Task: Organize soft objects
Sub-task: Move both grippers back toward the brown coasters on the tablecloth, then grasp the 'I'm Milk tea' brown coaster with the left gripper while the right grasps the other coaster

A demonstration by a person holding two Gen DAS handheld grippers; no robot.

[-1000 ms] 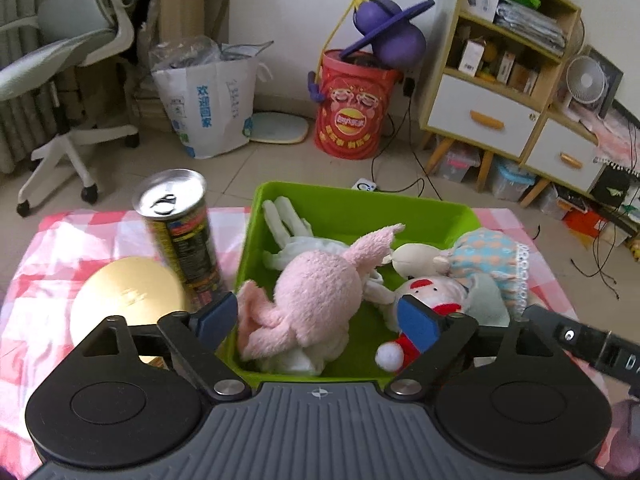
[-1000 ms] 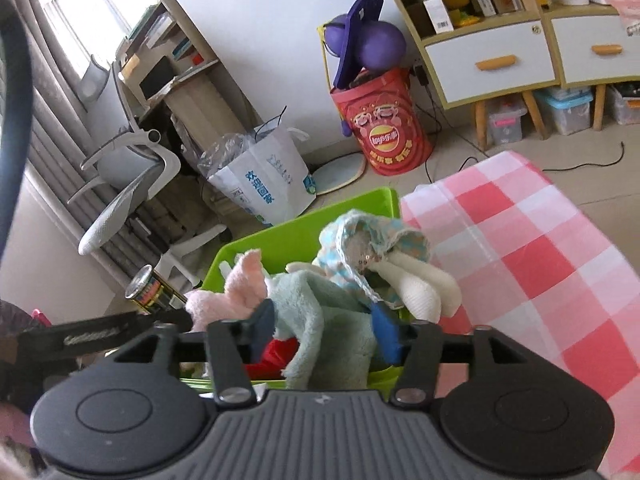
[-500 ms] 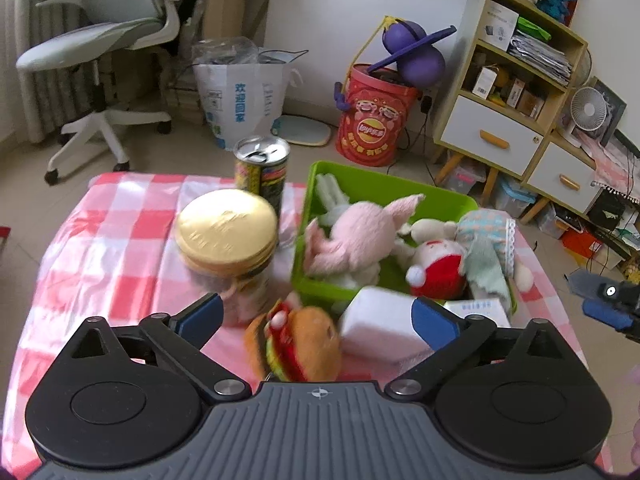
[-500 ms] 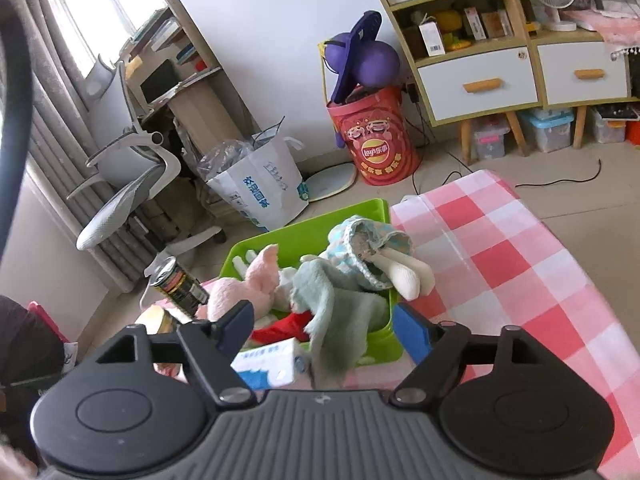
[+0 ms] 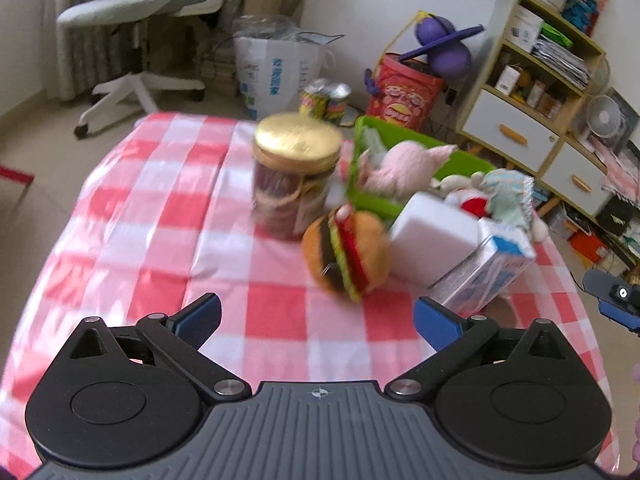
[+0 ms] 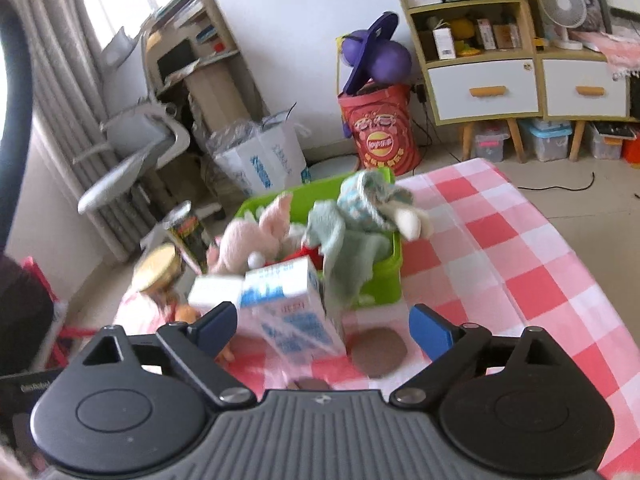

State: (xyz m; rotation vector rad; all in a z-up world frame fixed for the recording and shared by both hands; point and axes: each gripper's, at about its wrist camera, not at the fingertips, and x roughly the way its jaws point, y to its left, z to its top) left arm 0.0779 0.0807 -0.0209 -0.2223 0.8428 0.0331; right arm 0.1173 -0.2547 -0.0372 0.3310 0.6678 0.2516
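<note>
A green bin (image 5: 468, 164) on the red-checked cloth holds a pink plush rabbit (image 5: 400, 168), a red-and-white plush (image 5: 470, 202) and a pale blue plush (image 5: 506, 196); it also shows in the right wrist view (image 6: 384, 276). A plush hamburger (image 5: 346, 254) lies on the cloth in front of the bin. My left gripper (image 5: 316, 320) is open and empty, well back from the hamburger. My right gripper (image 6: 322, 324) is open and empty, just behind a milk carton (image 6: 292, 308).
A gold-lidded jar (image 5: 296, 176), a tall can (image 5: 324, 98), a white block (image 5: 432, 236) and the blue-and-white carton (image 5: 486, 272) stand around the bin. Two brown round patches (image 6: 378, 346) lie on the cloth. An office chair (image 5: 132, 32), bags and a shelf unit (image 5: 536, 92) stand beyond the table.
Both grippers have pulled back and up from the bin, so more of the table shows. Both stay open and empty. The toys in the bin have not moved.
</note>
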